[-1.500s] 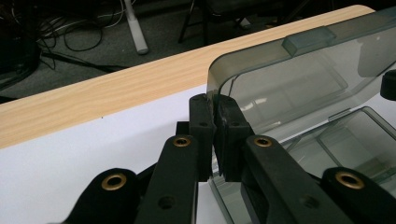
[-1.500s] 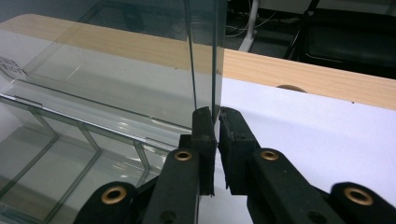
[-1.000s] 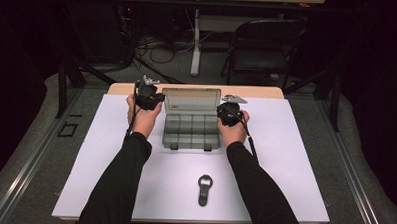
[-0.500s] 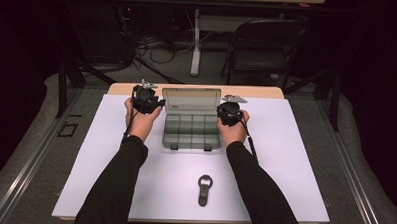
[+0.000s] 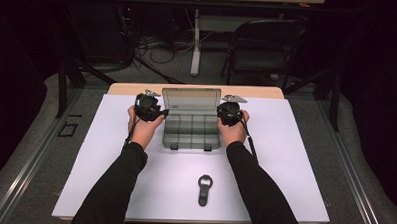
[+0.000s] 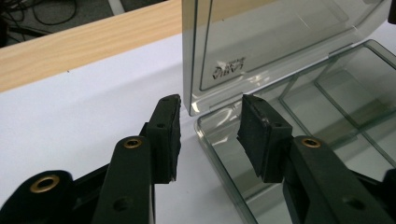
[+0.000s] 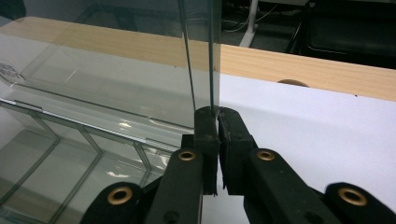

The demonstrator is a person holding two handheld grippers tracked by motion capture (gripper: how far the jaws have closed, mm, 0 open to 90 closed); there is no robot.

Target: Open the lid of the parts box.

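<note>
Between both grippers: clear smoky plastic compartment box (image 5: 191, 129), long axis running gripper to gripper, lid (image 7: 112, 70) upright. Right gripper (image 7: 217, 116) clamps lid's edge; left gripper (image 6: 210, 121), jaws just opening, straddles lid's corner untouched.

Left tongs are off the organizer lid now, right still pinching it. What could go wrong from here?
1. The upright lid hangs on the right tongs alone, pinched at its edge; it may slip and drop shut.
2. The left tongs, which have just been opening, straddle the organizer box corner; a sideways move could shove it.
</note>
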